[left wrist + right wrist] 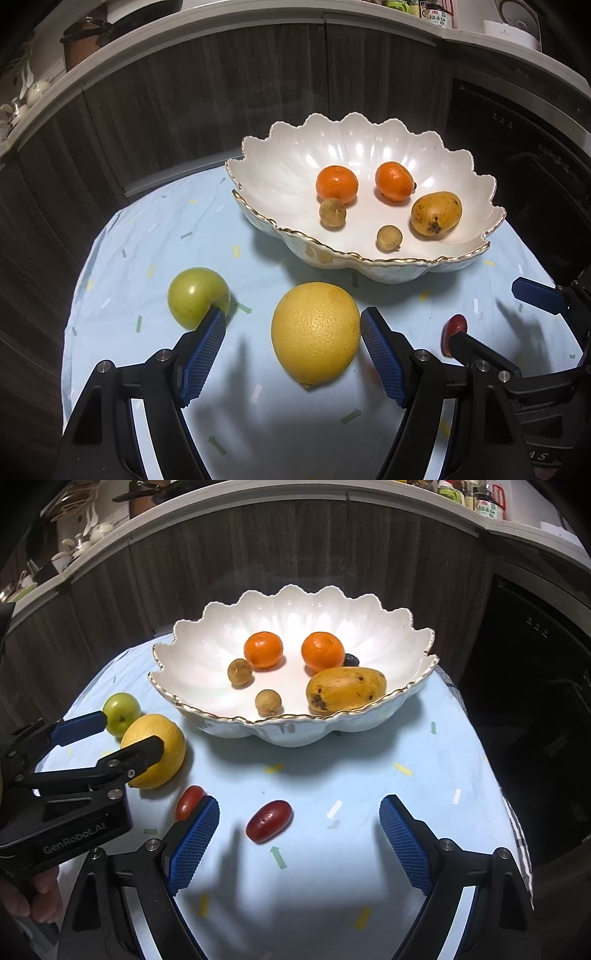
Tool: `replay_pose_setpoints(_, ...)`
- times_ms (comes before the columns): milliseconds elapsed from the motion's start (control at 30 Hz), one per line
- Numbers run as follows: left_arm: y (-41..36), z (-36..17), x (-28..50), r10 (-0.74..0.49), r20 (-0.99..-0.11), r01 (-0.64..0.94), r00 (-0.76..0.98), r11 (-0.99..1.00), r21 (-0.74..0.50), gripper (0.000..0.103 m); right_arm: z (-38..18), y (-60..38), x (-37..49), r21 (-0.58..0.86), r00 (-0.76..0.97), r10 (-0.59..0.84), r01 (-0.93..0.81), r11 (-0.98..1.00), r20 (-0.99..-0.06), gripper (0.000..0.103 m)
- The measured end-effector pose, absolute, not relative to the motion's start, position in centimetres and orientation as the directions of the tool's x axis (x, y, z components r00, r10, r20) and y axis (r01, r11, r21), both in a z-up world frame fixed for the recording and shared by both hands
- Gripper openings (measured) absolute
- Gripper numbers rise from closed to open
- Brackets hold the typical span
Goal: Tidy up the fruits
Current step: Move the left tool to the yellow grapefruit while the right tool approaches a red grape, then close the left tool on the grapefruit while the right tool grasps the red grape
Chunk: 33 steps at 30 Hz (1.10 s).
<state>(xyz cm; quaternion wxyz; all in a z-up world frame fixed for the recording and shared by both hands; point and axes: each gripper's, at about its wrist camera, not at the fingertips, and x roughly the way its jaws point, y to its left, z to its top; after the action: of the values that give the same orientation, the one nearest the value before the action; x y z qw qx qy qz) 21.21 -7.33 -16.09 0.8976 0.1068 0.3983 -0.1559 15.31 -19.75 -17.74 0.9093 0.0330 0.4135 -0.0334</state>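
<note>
Left gripper (pixel 293 332) is standing wide open, fingers flanking the yellow citrus (pixel 315 332) without a visible squeeze; green fruit (pixel 197 296) is sitting just outside its left finger. Its housing is reading "GenRobot.AI" in the right wrist view only. Right gripper (pixel 299 821) is gaping wide, a red oblong fruit (pixel 269 820) lying between its fingers, untouched. Scalloped bowl (pixel 295 609) ahead is holding the sorted fruit.

A glossy white scalloped ceramic bowl with a gilt rim (pixel 280 155) is seen on a matt, creased pale-blue cloth (pixel 155 229); the large yellow citrus fruit (pixel 316 332) is dimpled, the green apple (pixel 194 295) smooth and shiny, and blue cross-hatched pads (pixel 194 843) are set in matt black plastic with metal screws
</note>
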Motion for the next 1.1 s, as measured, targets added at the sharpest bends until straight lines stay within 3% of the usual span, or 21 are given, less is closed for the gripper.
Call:
replay_pose_setpoints(567, -7.6, -18.1, 22.0, -0.235, -0.770, 0.389, 0.593, 0.921, 0.018, 0.074, -18.8, -19.1, 16.4, 0.028, 0.633, -0.017, 0.061, 0.998, -0.774, 0.082)
replay_pose_setpoints(767, -7.6, -18.7, 22.3, -0.249, -0.780, 0.393, 0.574, 0.919, -0.005, 0.065, -19.5, -19.1, 16.9, 0.039, 0.619, -0.008, 0.062, 0.997, -0.785, 0.071)
replay_pose_setpoints(900, -8.0, -19.1, 22.4, -0.260, -0.786, 0.407, 0.561, 0.913, -0.012, 0.055, -19.5, -19.1, 16.8, 0.032, 0.624, -0.014, 0.063, 0.998, -0.781, 0.070)
replay_pose_setpoints(1100, -8.0, -19.1, 22.3, -0.259, -0.782, 0.399, 0.566, 0.917, -0.015, 0.054, -19.5, -19.3, 16.7, 0.026, 0.627, -0.032, 0.082, 0.996, -0.778, 0.058)
